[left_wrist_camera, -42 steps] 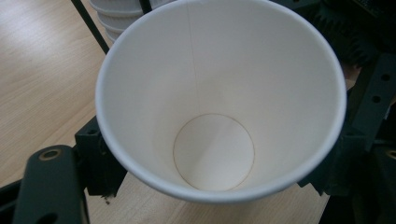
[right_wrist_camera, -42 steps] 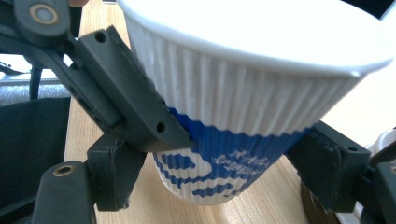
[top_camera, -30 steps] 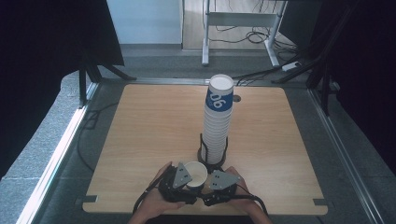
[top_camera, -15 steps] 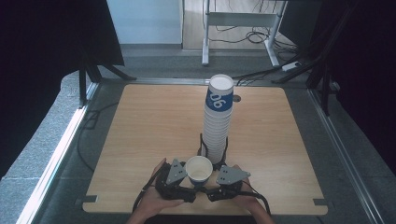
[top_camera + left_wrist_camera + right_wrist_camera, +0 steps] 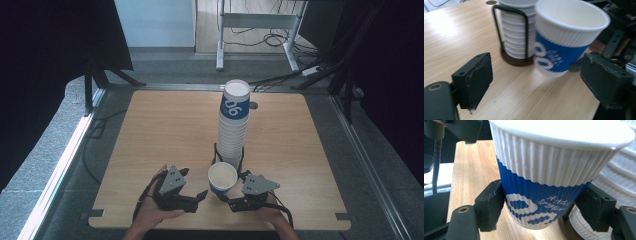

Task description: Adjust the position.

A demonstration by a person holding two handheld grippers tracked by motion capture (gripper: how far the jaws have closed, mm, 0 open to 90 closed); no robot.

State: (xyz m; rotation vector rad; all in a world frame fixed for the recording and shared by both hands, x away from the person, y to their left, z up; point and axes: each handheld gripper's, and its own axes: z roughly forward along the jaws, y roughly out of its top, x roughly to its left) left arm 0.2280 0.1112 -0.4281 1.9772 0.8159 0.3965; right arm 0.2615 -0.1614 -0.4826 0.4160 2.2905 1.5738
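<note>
Two grippers at the near table edge: my right gripper (image 5: 541, 210) clamps the blue-and-white paper cup (image 5: 222, 178) low on its sides, just beside the cup stack (image 5: 233, 125); my left gripper (image 5: 536, 82) has just been opening, jaws empty

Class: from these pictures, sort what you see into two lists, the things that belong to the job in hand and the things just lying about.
In the job:
cup, clamped in the right gripper
left gripper, open beside it
cup stack
wire holder

Lying about:
desk frame
floor cables
power strip
</note>
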